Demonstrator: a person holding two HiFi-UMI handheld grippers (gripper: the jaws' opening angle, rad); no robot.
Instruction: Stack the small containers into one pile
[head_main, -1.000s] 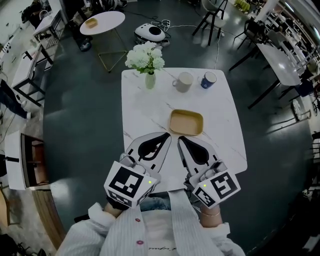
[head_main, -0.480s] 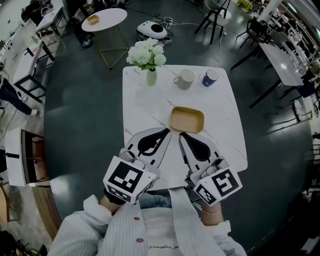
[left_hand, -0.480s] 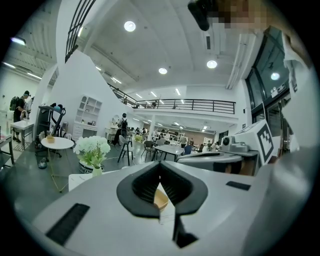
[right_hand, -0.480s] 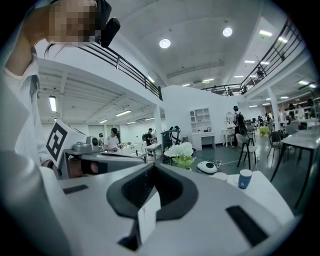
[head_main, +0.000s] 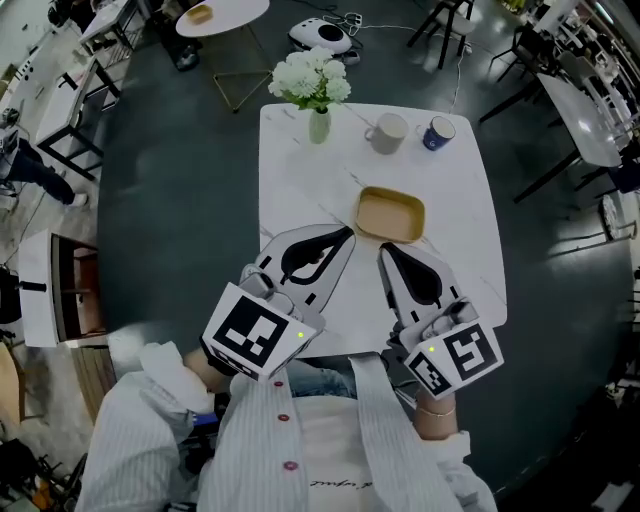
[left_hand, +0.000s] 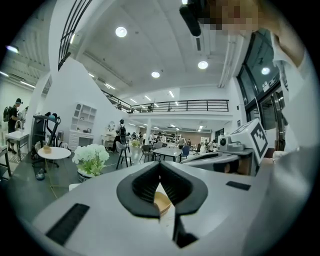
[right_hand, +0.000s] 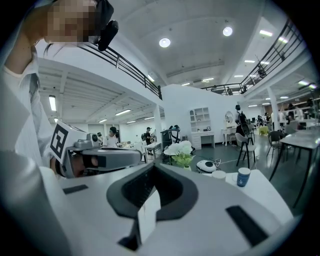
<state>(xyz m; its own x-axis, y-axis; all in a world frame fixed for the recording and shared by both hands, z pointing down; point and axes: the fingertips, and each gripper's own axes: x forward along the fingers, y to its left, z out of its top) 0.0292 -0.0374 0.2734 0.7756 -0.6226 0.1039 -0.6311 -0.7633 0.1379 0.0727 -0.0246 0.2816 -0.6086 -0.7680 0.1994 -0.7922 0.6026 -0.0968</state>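
Shallow tan container (head_main: 390, 214), rounded corners

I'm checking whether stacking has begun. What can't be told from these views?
Tan container: head view looks down on it, so one or several nested cannot be told; left gripper view shows only a sliver past the jaws.
Blue cup: print too small in head and right gripper views.
Table: near edge covered by left gripper and right gripper in head view.

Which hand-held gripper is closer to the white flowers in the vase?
Left. The left hand-held gripper lies in line with the green vase of white flowers; the right hand-held gripper is farther right, by the tan tray.
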